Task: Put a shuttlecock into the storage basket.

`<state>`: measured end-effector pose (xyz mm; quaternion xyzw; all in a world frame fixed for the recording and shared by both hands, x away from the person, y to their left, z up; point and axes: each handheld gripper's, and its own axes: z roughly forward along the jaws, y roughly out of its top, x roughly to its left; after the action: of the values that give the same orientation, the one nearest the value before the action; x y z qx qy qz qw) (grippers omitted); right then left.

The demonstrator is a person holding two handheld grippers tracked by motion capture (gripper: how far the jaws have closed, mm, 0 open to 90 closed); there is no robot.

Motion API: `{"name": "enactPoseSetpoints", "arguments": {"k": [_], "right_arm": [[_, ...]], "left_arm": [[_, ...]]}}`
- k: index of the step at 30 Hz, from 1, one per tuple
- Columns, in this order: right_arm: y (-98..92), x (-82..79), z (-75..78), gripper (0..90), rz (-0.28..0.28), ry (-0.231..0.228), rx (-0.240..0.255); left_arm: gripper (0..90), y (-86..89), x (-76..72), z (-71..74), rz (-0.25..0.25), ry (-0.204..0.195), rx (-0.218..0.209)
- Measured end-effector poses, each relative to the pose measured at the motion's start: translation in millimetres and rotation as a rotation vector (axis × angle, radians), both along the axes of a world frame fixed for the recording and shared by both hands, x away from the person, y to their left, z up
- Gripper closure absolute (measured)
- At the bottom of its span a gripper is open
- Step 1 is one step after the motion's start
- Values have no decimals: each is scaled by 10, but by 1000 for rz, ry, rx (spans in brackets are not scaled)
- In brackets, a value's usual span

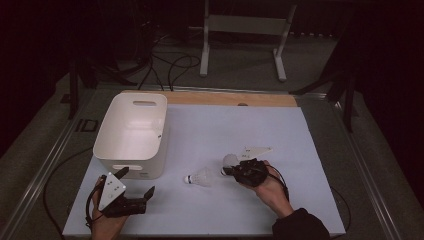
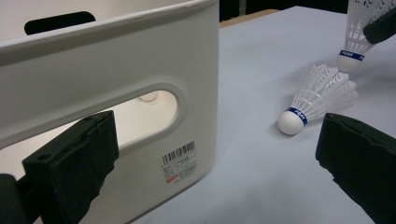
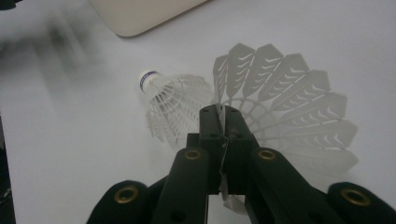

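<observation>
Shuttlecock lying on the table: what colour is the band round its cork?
Blue with white lettering, clearest in the left gripper view.

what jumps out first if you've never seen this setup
The right gripper, near the table's front right, is shut on the rim of a white shuttlecock's skirt. A second shuttlecock lies on its side just left of it on the pale mat. At the left stands a white bin, with the left gripper open before it.

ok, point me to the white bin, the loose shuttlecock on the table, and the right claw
white bin (image 1: 116, 134): high view, on its left wall.
loose shuttlecock (image 2: 322, 91): left gripper view, on its feather skirt.
right claw (image 3: 224, 122): right gripper view, between its tips, shut on the held shuttlecock's (image 3: 299, 112) skirt rim.
</observation>
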<state>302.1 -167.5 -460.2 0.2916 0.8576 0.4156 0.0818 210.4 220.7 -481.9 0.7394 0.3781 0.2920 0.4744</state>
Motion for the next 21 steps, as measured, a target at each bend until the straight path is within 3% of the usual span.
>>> {"name": "enactPoseSetpoints", "arguments": {"k": [21], "right_arm": [[68, 33, 110, 884, 2, -27, -4]], "left_arm": [[0, 0, 0, 0, 0, -1, -1]]}}
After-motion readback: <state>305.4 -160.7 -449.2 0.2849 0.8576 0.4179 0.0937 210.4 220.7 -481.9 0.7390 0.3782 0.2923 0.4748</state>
